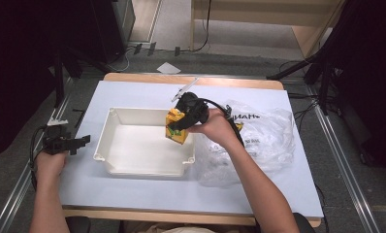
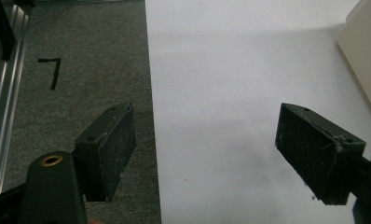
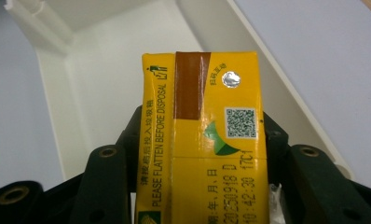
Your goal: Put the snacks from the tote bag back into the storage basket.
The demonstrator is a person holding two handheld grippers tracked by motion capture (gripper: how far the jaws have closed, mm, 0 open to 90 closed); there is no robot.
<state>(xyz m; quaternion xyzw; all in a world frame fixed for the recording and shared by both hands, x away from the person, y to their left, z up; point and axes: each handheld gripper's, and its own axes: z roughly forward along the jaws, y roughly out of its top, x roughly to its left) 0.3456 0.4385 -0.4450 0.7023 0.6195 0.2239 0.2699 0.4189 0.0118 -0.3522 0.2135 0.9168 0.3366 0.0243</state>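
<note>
A yellow drink carton (image 1: 176, 127) hangs over the right end of the white tray (image 1: 114, 133), clamped in my right gripper (image 1: 181, 122). In the right gripper view the carton (image 3: 204, 135) sits between both black jaws, its printed top toward the camera, with the tray's corner (image 3: 58, 60) beneath. My left gripper (image 1: 67, 142) rests at the table's left edge, well clear of the tray. Its jaws stand wide apart in the left gripper view, where the left gripper (image 2: 211, 154) holds nothing above the white tabletop (image 2: 230, 70).
A crumpled clear plastic bag (image 1: 259, 133) lies right of the tray. A white pen-like object (image 1: 184, 89) rests behind it. Grey floor (image 2: 81, 60) and a metal rail (image 2: 2, 102) lie just past the table's left edge.
</note>
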